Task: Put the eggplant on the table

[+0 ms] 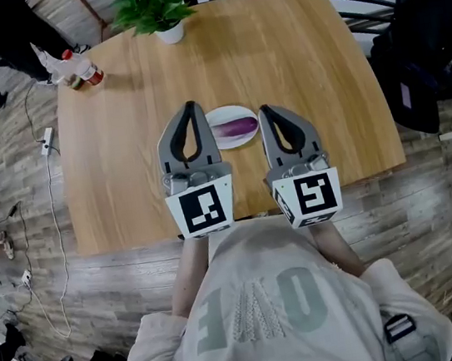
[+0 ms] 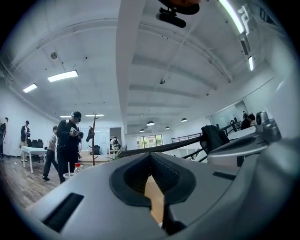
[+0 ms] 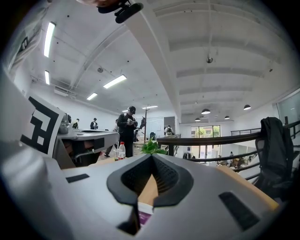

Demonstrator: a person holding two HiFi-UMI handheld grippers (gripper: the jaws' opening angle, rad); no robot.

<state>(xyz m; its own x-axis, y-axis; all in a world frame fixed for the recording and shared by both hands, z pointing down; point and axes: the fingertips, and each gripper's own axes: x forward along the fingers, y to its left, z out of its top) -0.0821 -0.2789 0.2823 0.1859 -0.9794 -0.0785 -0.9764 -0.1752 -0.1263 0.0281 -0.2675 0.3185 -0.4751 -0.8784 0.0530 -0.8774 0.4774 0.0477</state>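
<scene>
Head view is showing you holding the left gripper and right gripper level, both pointing toward 12 o'clock with jaws closed on nothing, while the eggplant is lying on a white plate between their tips, long axis running 9 to 3 o'clock.

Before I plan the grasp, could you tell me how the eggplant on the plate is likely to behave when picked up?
The eggplant looks smooth-skinned and slightly glossy, so it may slip when squeezed. Its long, rounded form suggests it could roll once off the white plate.
</scene>
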